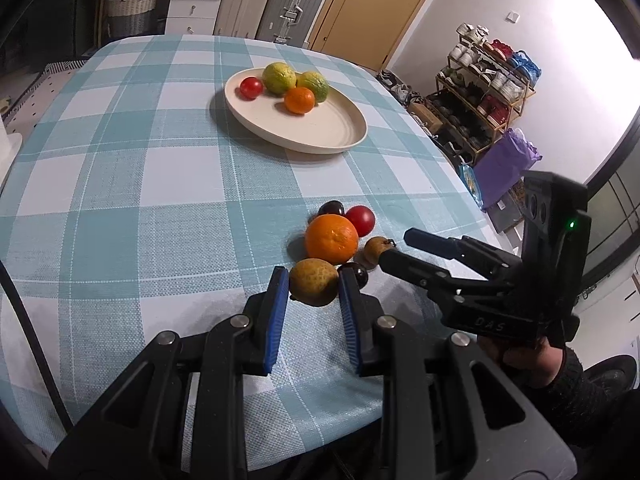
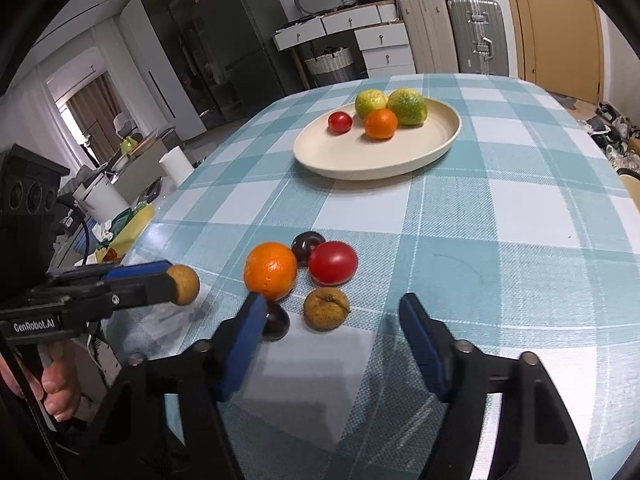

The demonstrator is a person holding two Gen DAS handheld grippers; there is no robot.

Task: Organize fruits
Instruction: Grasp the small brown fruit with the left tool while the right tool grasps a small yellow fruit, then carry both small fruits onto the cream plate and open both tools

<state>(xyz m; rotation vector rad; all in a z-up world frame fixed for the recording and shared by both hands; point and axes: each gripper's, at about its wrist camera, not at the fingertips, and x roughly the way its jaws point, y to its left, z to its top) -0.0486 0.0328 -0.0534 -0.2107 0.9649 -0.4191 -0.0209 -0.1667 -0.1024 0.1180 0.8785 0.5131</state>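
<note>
Fruit (image 1: 313, 281) seemingly pinched in left hand-held gripper (image 1: 313, 286).

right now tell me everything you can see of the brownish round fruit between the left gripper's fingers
The brownish-yellow round fruit, small with dull, speckled, rough-looking skin, sits between the left gripper's blue-padded fingers, which close on both its sides. It is at the near end of the loose fruit cluster on the checked tablecloth, just before the large orange.

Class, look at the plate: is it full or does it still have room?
Room left. The plate holds one tomato, one orange and two green citrus at its far side; its near half is bare.
</note>
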